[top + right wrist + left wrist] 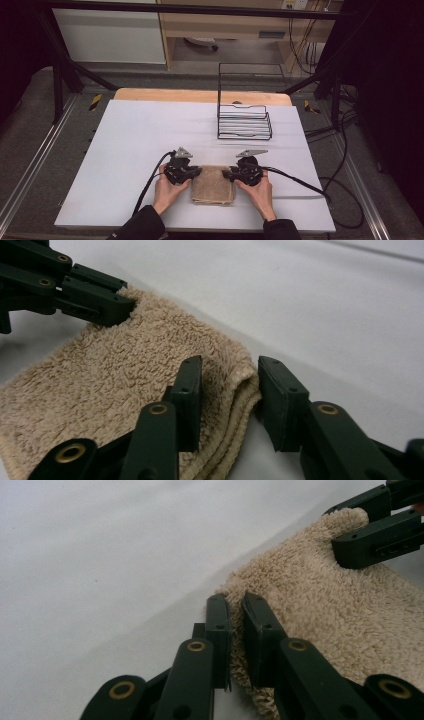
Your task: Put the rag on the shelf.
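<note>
A folded beige terry towel (213, 186) lies on the white table near its front edge. My left gripper (197, 172) is at the towel's far left corner. In the left gripper view its jaws (235, 600) are pinched together on the towel's (340, 615) edge. My right gripper (227, 175) is at the far right corner. In the right gripper view it (230, 367) stands open, one jaw resting on top of the towel (115, 370), the other beside its folded edge. The left gripper (125, 302) shows there clamped on the opposite corner.
A black wire rack (244, 120) stands upright toward the back right of the white table cover (150, 130). Black cables (300, 182) trail from both grippers, the right one across the table to its right edge. A dark frame surrounds the table.
</note>
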